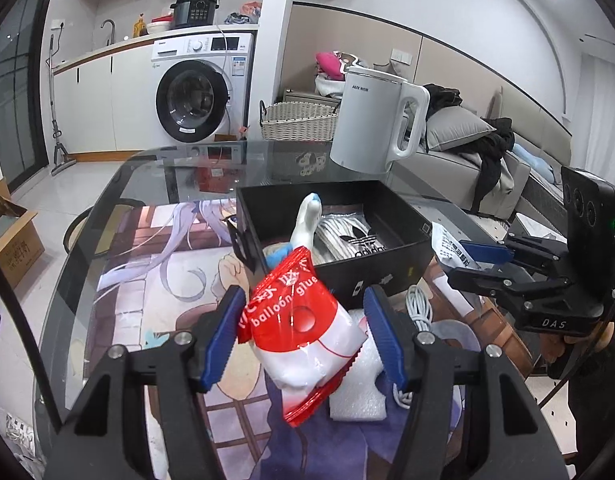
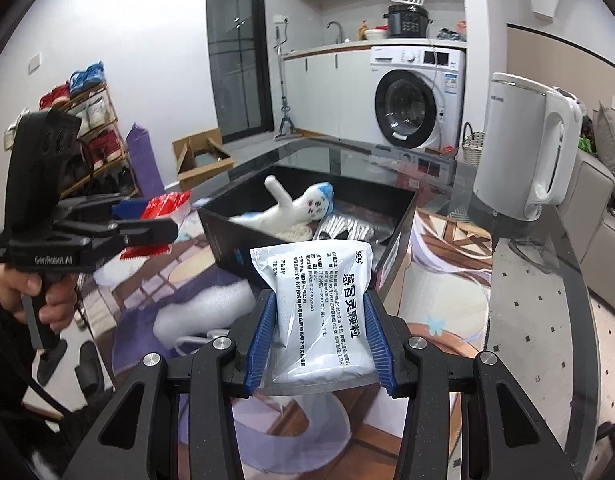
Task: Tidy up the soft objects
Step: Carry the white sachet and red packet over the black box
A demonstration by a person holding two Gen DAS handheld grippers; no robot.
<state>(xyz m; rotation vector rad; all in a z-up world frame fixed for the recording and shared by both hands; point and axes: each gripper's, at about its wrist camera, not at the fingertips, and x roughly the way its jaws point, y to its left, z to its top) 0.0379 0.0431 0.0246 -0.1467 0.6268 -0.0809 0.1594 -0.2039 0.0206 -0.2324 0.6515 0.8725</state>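
My left gripper (image 1: pixel 305 328) is shut on a red and white "balloon glue" packet (image 1: pixel 303 332), which hangs tilted above the table mat. Just beyond it stands an open black box (image 1: pixel 391 272). Inside the box lie a white plush toy with blue tips (image 1: pixel 307 220) and a silver striped bag (image 1: pixel 347 236). My right gripper (image 2: pixel 319 320) is shut on a white medicine pouch (image 2: pixel 315 280) printed with dark text, held in front of the black box (image 2: pixel 227 236). The left wrist view shows the right gripper (image 1: pixel 467 260) at the right of the box, with the pouch (image 1: pixel 451 244) in it.
A white electric kettle (image 1: pixel 371 120) stands on the glass table (image 1: pixel 107 240) behind the box. A piece of white bubble wrap (image 1: pixel 359 384) and a white cable (image 1: pixel 419 308) lie on the printed mat under my left gripper. A cardboard box (image 1: pixel 11 244) sits on the floor at the left.
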